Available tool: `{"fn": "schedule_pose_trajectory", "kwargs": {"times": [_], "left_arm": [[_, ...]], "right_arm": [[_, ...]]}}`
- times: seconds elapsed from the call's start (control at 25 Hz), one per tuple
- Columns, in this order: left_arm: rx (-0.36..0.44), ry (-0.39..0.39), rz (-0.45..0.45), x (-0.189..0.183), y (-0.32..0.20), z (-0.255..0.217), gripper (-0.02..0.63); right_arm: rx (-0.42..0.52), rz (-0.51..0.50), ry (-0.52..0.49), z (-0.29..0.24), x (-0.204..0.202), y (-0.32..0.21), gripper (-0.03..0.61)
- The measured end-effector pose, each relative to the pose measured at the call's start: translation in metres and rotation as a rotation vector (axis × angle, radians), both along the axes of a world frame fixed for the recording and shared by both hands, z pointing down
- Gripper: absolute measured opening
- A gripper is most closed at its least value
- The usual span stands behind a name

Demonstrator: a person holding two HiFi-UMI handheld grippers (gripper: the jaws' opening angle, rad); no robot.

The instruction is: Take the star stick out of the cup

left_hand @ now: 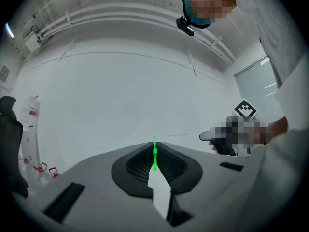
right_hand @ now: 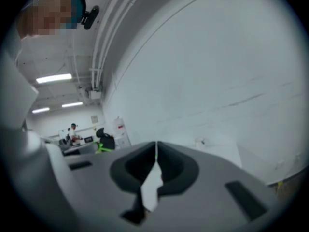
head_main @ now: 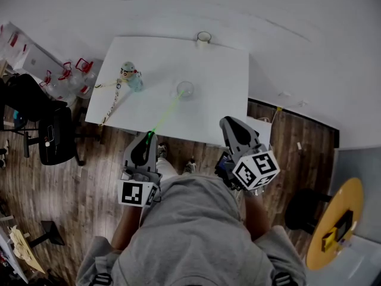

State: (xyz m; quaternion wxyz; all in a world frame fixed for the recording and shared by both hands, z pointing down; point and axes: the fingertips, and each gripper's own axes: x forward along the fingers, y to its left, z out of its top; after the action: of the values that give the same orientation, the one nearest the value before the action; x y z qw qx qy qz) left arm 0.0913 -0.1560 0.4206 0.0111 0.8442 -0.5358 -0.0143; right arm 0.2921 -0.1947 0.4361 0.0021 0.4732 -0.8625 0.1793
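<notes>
Left gripper [left_hand: 154,146]: your jaws are nipped tight on the near end of the star stick [left_hand: 154,157], a thin green line running out between the pads. It's a firm pinch, probably so such a slender thing can't swivel. From the head view, the stick reaches out over the white table [head_main: 220,94] to the clear cup [head_main: 185,89]. I can't tell whether its far tip has cleared the rim. Your right gripper [right_hand: 156,151] has its jaws pressed together on nothing and hangs beside you, well apart from the cup, likely just to stay out of the way.
</notes>
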Motion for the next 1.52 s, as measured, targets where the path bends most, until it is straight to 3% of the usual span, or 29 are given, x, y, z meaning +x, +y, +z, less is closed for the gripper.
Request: {"fn": "schedule_pose_trajectory", "kwargs": {"times": [1.52], "left_arm": [[-0.031,-0.006,-0.018,-0.002,-0.012,0.011,0.043]], "right_arm": [[-0.017,-0.080,-0.003,0.011,-0.023,-0.010,0.035]]}}
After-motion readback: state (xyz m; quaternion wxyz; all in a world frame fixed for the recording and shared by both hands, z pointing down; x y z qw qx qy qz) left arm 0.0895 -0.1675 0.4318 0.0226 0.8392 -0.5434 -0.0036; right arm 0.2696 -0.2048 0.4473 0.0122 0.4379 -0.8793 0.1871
